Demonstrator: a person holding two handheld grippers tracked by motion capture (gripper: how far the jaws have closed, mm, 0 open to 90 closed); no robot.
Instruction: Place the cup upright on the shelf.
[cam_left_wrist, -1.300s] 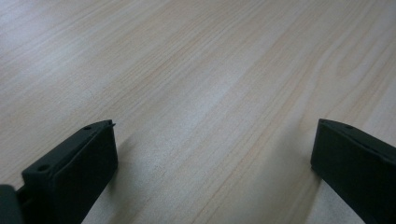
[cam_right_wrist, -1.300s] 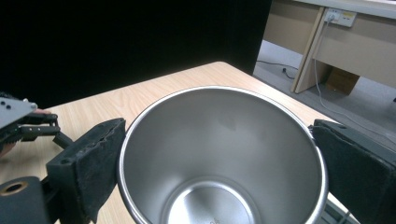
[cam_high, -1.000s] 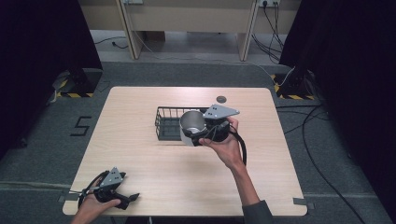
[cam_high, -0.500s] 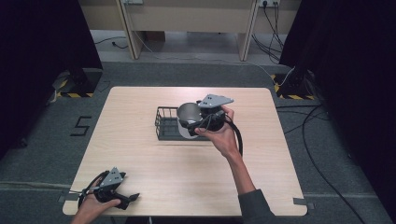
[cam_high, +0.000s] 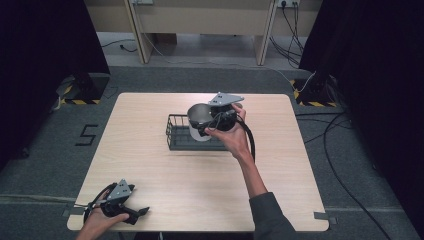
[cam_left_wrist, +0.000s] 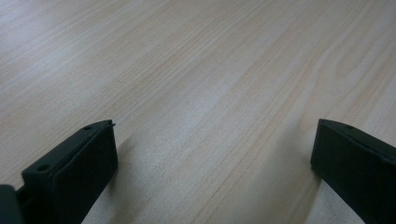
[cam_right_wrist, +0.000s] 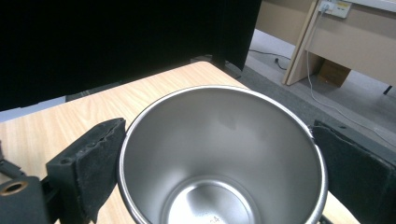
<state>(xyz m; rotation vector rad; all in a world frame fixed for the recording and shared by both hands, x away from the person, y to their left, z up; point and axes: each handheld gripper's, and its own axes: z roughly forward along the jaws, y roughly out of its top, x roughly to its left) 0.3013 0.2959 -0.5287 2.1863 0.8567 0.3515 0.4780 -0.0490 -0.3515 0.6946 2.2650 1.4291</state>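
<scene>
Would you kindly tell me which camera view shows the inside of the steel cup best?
The right gripper view: it looks straight into the steel cup, showing its empty bottom between the fingers. The high view shows the cup small, over the wire basket.

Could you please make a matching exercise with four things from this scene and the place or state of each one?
Things:
1. steel cup
2. wire basket
3. left gripper
4. right gripper

Places or states:
A. open, at the table's near left corner
B. black, on the middle of the table
C. shut on the cup, above the basket
D. held between two jaws, empty inside

Pairs: 1-D, 2-B, 3-A, 4-C
</scene>
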